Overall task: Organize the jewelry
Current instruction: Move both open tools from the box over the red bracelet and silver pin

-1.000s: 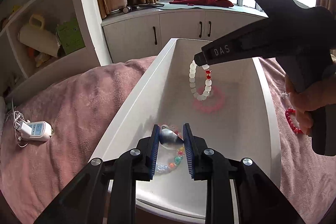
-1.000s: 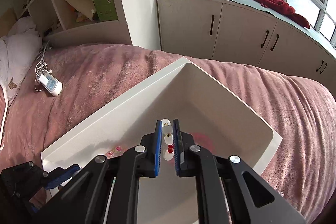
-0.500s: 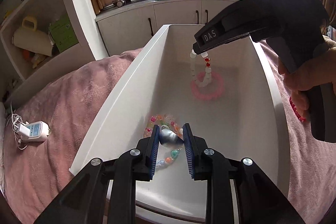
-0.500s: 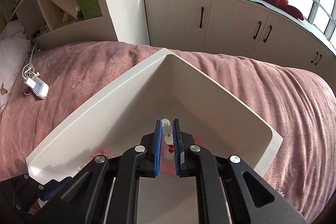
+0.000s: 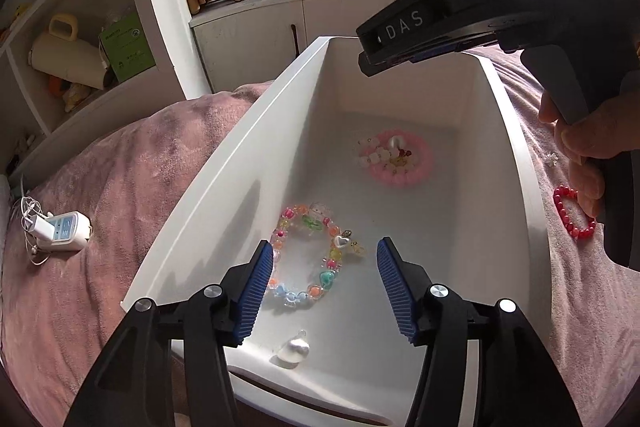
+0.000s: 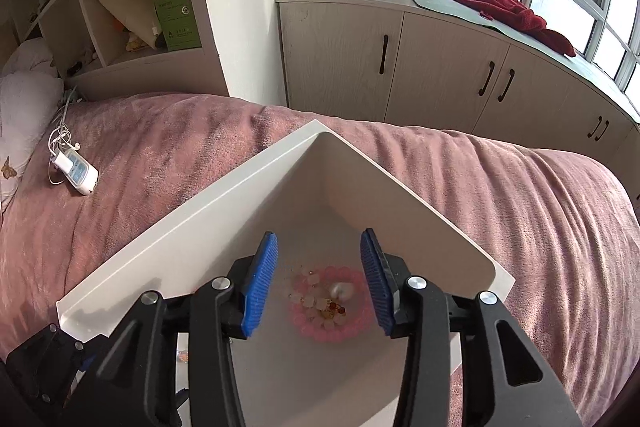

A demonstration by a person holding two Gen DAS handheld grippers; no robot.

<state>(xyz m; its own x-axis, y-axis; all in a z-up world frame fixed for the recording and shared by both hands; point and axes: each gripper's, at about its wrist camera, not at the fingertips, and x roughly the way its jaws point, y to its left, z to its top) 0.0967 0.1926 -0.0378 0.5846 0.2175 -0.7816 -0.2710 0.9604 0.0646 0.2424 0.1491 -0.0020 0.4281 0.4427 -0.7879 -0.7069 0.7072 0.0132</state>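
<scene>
White letters "DAS" printed on the black body of the right gripper [image 5: 404, 45], seen from the left wrist view above the far end of the white tray [image 5: 224, 163]. Green box [image 6: 178, 21] on the shelf beyond the tray, printed with a round emblem and small text, too blurred to read.

Left gripper [image 5: 325, 277]: jaws wide, holding nothing, poised over the near half of the tray. Between and just beyond the blue pads [image 5: 258, 285], flat on the tray floor, a multicoloured bead bracelet [image 5: 308, 255] with a heart-shaped bead. Nearer than the pads and below them, close to the tray's near wall, a single pearl-like drop [image 5: 294, 349], apart from the bracelet.

Right gripper [image 6: 319, 279]: jaws wide, holding nothing, over the far half of the tray. Directly below the gap, on the tray floor, a pink bead bracelet [image 6: 348, 331] lying as a ring; heaped on it, a white bead bracelet [image 6: 316, 301] with a red charm and a larger pearl-like bead. Possibly touching the tray floor at its left edge as well; not clear from either view.

Outside the tray, on the mauve bed cover [image 5: 100, 187] to its right, a red bead bracelet [image 5: 572, 215], partly hidden by the right hand [image 5: 588, 147] on the gripper handle. On the bed cover to the tray's left, well apart, a white power strip [image 5: 60, 231] with coiled cable.
</scene>
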